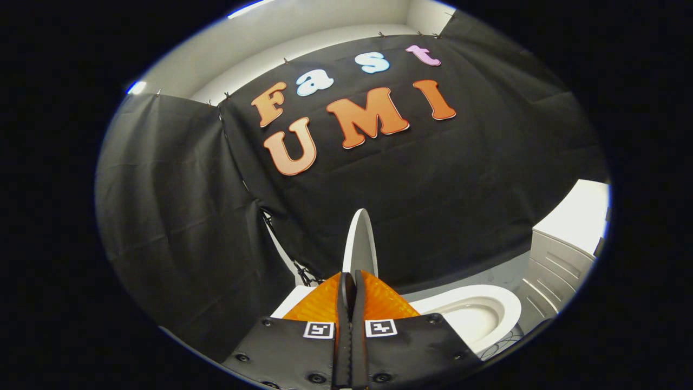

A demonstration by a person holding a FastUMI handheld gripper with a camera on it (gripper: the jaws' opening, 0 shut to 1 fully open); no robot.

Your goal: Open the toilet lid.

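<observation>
The toilet bowl (476, 314) lies open at the lower right of the frame, its rim bare. The toilet lid (361, 246) stands nearly upright, seen edge-on at lower centre, pinched by its edge so it can be swung up. The fingers (351, 281) are closed almost together on it.

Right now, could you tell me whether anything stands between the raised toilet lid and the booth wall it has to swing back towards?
Nothing visible does. The toilet lid stands upright just ahead of the closed gripper, the bowl is uncovered, and only black cloth lies beyond it.
</observation>
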